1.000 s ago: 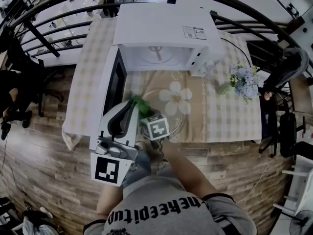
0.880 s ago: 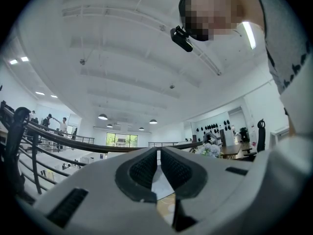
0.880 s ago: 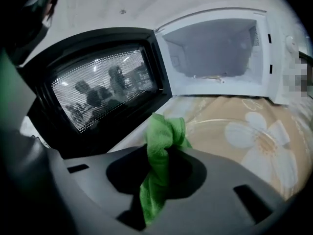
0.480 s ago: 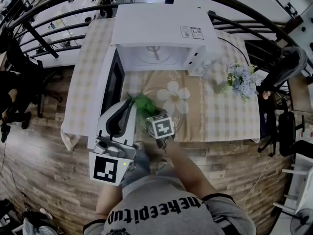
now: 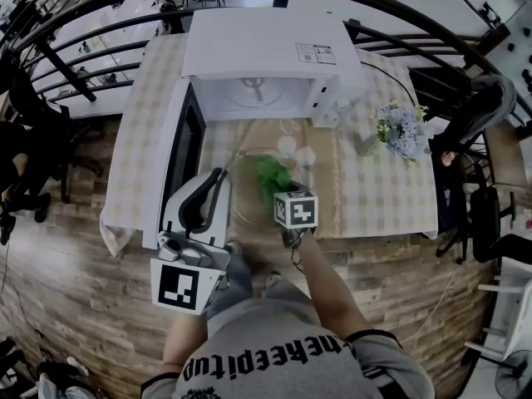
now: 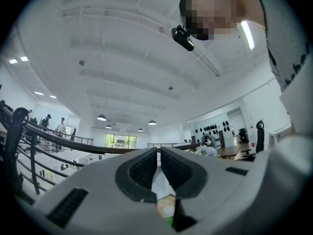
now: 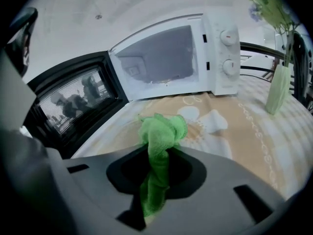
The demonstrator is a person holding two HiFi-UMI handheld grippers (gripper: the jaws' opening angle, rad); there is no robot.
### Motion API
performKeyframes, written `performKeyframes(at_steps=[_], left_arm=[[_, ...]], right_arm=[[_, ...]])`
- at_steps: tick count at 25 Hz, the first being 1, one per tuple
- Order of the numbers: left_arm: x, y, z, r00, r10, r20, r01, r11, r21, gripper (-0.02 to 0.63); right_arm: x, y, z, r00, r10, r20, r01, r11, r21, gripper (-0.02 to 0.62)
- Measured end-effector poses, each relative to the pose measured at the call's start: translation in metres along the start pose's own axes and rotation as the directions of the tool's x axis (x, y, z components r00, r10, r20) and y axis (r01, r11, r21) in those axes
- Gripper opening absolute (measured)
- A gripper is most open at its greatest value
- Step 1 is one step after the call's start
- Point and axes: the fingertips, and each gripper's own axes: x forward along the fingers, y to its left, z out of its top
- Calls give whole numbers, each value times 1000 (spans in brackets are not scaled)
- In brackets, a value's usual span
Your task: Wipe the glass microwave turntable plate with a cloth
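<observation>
Glass turntable plate (image 5: 247, 198): round, clear, flat on the table (image 5: 137, 140) in front of the white microwave (image 5: 262, 48). Rim only a faint arc over the beige runner (image 5: 328, 181) with its white flower print.

Right gripper (image 7: 157, 156): jaws clenched on a green cloth (image 7: 159, 131), soft and nubbly. Cloth twisted into a rope between the jaws and bunched into a knob beyond the tips. Held over the plate's middle, seemingly down on the glass, contact not certain.

Left gripper (image 6: 158, 153): smooth white shell, ribbed dark pads (image 6: 142, 169) drawn together to a thin slit, nothing made out between them. Tips at the plate's left rim; touching or not, impossible to tell.

Microwave door (image 5: 189, 140) swung wide to the left, dark mesh window in a black frame. Two round knobs (image 7: 226, 50) on the front panel.

Right of the runner, well apart from the plate: slim pale-green vase (image 7: 279, 89) with bluish flowers. Checked tablecloth (image 5: 391, 198) over the table, plank floor (image 5: 58, 248) below.
</observation>
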Motion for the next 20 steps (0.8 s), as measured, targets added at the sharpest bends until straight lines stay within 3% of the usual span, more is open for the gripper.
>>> performKeyframes(at_steps=[6,13,20], left_arm=[[-2,-5,11,999,3,49,-3,1000,-4,23],[-7,-7,5,1000,12,13,-12,1000,1,23],[-12,-7,6,1000,21,8,-21,1000,3,23]], right_arm=[[-17,-38,-5,997,-78,12,77,996,39,74],[-33,-71,-14,989,-150,12,149,986,71,74],[-37,-62,-11,989,-145,13,143,985,91,72]])
